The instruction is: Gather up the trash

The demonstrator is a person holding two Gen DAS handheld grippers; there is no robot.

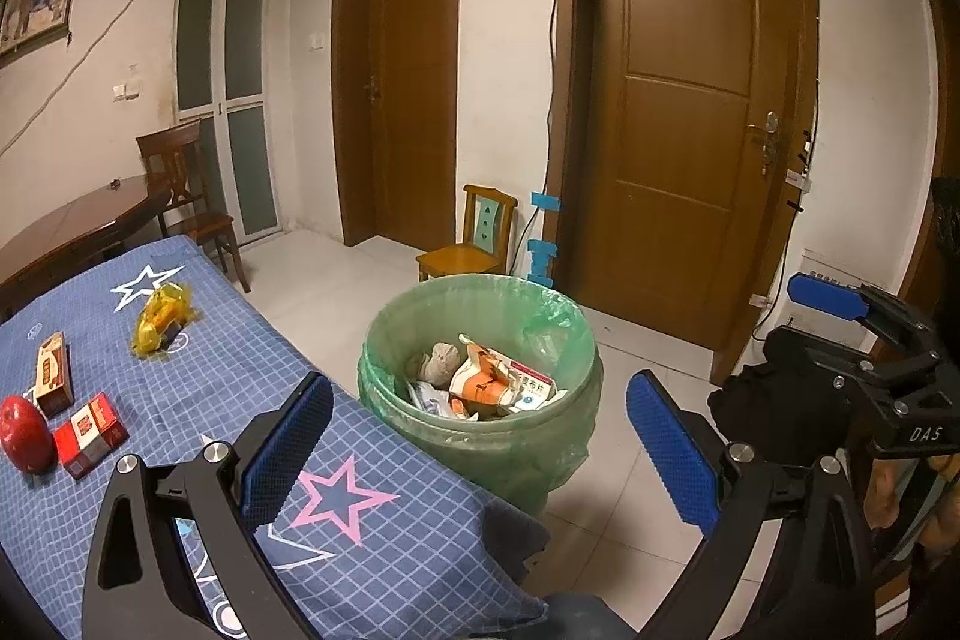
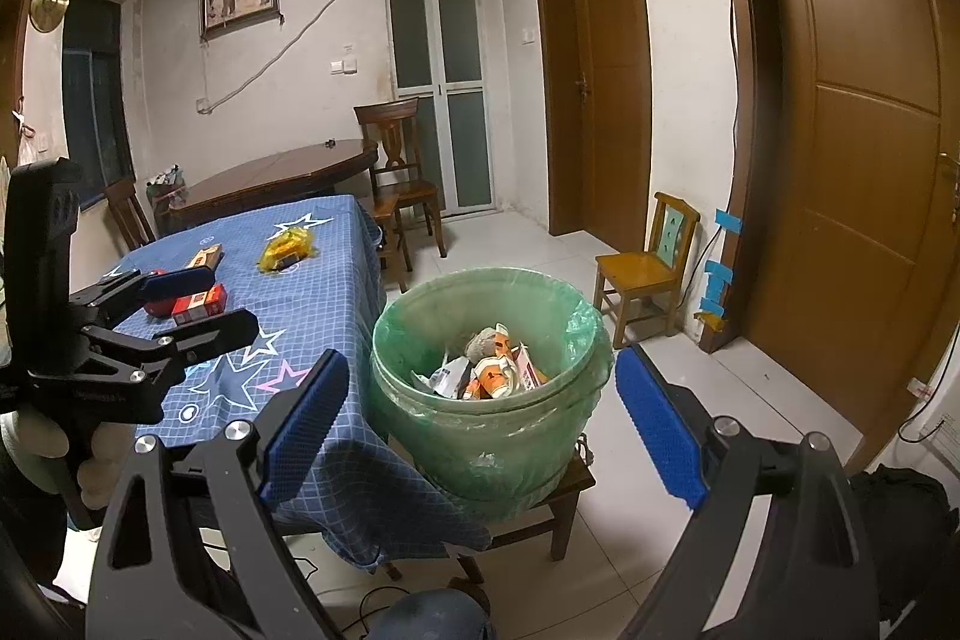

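A: Where is the trash?

B: Some is in the bin (image 2: 489,388) already — a crumpled paper lump, a torn orange pack and a white box. The bin has a green bag (image 1: 543,313) in it and sits on a low wooden stool (image 2: 561,496), just beside the table's corner.

A: And on the table?

B: The table has a blue cloth (image 1: 240,376) with stars. On it lie a yellow wrapper (image 1: 161,319), a brown box (image 1: 53,373), a red box (image 1: 90,435) and a red apple (image 1: 24,433). The red box is touching the apple, or nearly so.

A: What are the grippers doing?

B: The left gripper (image 1: 480,451) has its blue pads spread wide, with nothing between them — it hangs over the table's corner, facing the bin. The right gripper (image 2: 483,427) is spread wide too and holds nothing. It faces the bin as well.

A: Are they touching any trash?

B: No. Both are apart from it.
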